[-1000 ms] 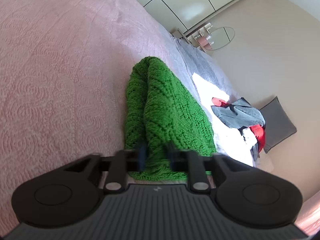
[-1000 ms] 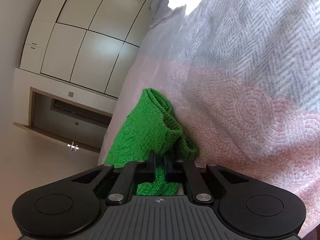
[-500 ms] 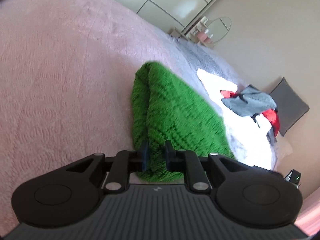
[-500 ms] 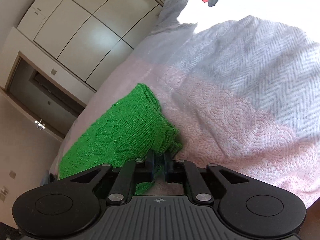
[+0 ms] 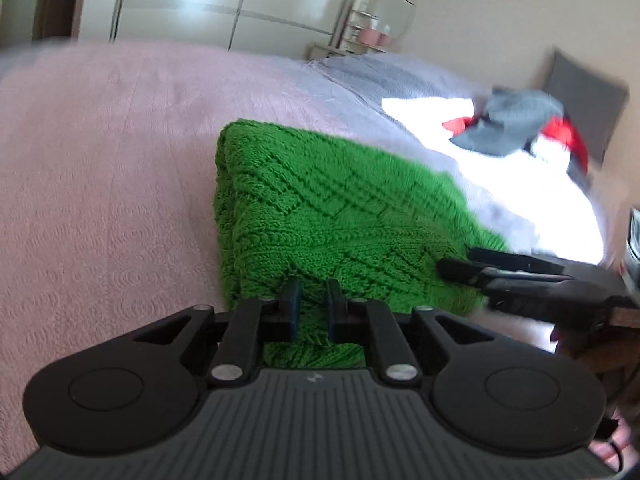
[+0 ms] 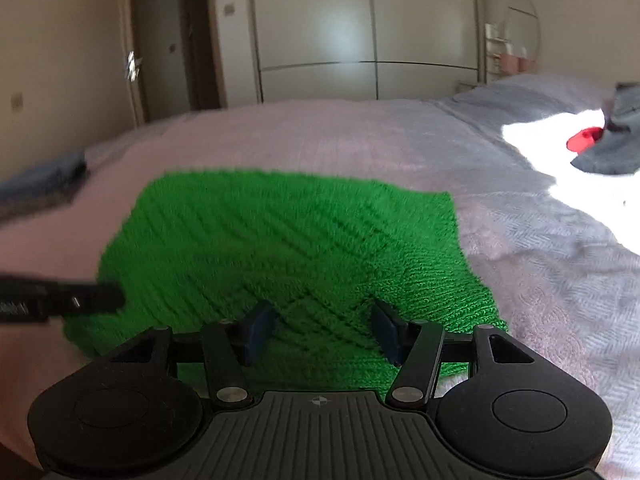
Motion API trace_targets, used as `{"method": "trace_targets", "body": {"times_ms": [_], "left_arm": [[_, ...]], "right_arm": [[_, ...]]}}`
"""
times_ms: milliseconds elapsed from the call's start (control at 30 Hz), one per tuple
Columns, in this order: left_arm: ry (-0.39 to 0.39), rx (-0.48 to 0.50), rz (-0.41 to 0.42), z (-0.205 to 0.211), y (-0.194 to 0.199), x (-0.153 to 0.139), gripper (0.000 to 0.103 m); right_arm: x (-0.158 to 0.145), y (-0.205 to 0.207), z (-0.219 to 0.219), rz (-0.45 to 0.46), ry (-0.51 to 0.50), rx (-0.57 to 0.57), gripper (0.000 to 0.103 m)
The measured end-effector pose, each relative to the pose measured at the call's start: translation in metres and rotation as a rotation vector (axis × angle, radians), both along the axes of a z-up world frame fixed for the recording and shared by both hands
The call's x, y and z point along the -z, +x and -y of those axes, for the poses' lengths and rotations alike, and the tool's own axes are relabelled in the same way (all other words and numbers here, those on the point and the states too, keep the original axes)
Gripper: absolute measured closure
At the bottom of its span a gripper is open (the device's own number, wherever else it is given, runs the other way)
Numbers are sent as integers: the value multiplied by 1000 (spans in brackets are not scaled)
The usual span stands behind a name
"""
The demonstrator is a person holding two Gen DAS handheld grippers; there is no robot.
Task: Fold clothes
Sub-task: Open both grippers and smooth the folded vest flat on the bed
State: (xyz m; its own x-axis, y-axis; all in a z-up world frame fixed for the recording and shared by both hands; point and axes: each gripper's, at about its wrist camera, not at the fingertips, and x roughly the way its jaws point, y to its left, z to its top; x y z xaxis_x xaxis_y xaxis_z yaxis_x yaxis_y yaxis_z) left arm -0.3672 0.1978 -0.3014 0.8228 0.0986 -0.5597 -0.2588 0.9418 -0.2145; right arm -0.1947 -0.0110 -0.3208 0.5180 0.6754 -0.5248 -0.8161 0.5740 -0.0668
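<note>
A green knitted sweater lies folded flat on the pink bedspread; it also shows in the right wrist view. My left gripper is shut on the sweater's near edge, with green knit pinched between its pads. My right gripper is open wide and empty, its jaws hovering just over the sweater's near edge. The right gripper's fingers reach in from the right in the left wrist view. The left gripper's finger enters from the left in the right wrist view.
A pile of grey, red and white clothes lies in sunlight at the far right of the bed, by a grey pillow. A folded grey-blue item sits at the bed's far left. Wardrobe doors stand behind.
The sweater went from hanging bunched to lying flat on the bed. My right gripper opened and let go of it. My left gripper kept its hold.
</note>
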Motion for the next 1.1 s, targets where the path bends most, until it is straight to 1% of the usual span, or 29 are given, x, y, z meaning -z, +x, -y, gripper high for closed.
{"method": "trace_targets", "body": {"times_ms": [33, 67, 167, 233, 267, 333, 433, 500, 567, 600, 633, 700, 767, 800, 867, 967, 1033, 1100], "left_arm": [[7, -1, 2, 2, -1, 2, 92], [11, -2, 3, 2, -1, 2, 91], [14, -1, -6, 0, 2, -3, 91], [0, 0, -4, -4, 4, -15, 92], [-3, 2, 13, -8, 3, -23, 92], [-16, -6, 66, -20, 7, -39, 92], [-53, -41, 123, -51, 30, -54, 92], [-68, -68, 139, -71, 50, -60, 93], [-48, -65, 120, -83, 72, -59, 93], [-45, -57, 96, -85, 82, -54, 94], [-47, -54, 60, -87, 92, -47, 97], [-37, -59, -15, -86, 104, -25, 99], [-33, -61, -55, -83, 105, -3, 101], [-28, -61, -62, -81, 105, 3, 101], [-11, -62, -60, -77, 103, 6, 101], [-22, -67, -74, -79, 105, 2, 101], [-14, -70, -59, -76, 99, -7, 101], [2, -73, -26, -70, 84, -24, 101]], "right_arm": [[7, -3, 1, 38, -12, -11, 45], [8, -5, 3, 45, -17, -15, 45], [1, 0, 1, 16, -46, -37, 45], [-10, 7, -1, -21, -60, -47, 45], [-20, 11, -1, -46, -51, -47, 45], [-37, 20, 3, -75, 21, -28, 45], [-61, 47, -2, -117, 151, 10, 45], [-70, 66, -16, -118, 189, 47, 45], [-71, 80, -34, -107, 193, 55, 45], [-68, 85, -42, -104, 180, 59, 45], [-60, 90, -50, -109, 143, 67, 45], [-43, 98, -65, -118, 65, 83, 45], [-20, 103, -70, -105, -15, 94, 47], [-13, 103, -68, -103, -23, 92, 47], [-12, 103, -65, -109, -30, 86, 47], [-11, 103, -61, -117, -39, 77, 47], [-18, 106, -58, -136, -29, 92, 47], [-31, 101, -45, -147, 11, 118, 47]]}}
